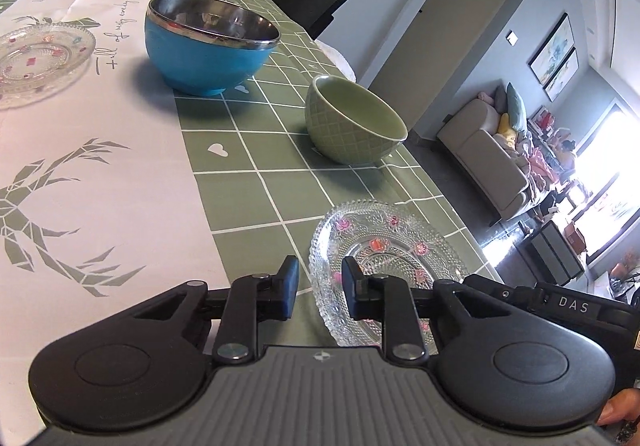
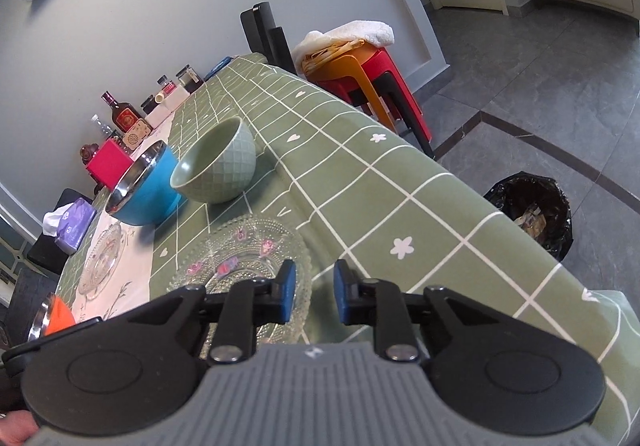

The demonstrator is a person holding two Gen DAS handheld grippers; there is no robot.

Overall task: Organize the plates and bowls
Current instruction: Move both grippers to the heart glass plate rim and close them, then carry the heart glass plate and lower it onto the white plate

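- The setting is a dining table (image 1: 248,150) under a green grid-pattern cloth with a white printed runner, against a grey wall, with a sitting area and a bright window beyond.
- Left wrist view: the left gripper (image 1: 320,286) hangs low over the near edge of the table, its jaws narrowed to a small gap with nothing pressed between the blue pads.
- The near rim of a pressed-glass plate (image 1: 384,254) with pink flowers rises in that gap, and the right-hand finger stands over the plate's inside; whether a pad touches the glass cannot be told.
- Farther off stand a green ceramic bowl (image 1: 354,118), a blue bowl with a steel lining (image 1: 208,46) and, well apart at the left, a second glass plate (image 1: 40,54).
- Right wrist view: the right gripper (image 2: 315,292) is likewise drawn nearly closed and empty. The same flowered plate (image 2: 244,258) lies under and left of its left finger, with bare cloth under the gap.
- The green bowl (image 2: 216,166) and the blue bowl (image 2: 144,190) sit just beyond the plate, touching or nearly so; an orange bowl (image 2: 54,316) peeks in at the lower left.
- Handling, as a judgement: the glass plate is stiff, slippery, fairly heavy and breakable, so the beaded rim looks like the best hold, pinched squarely and lifted level. The bowls would take a rim pinch too.
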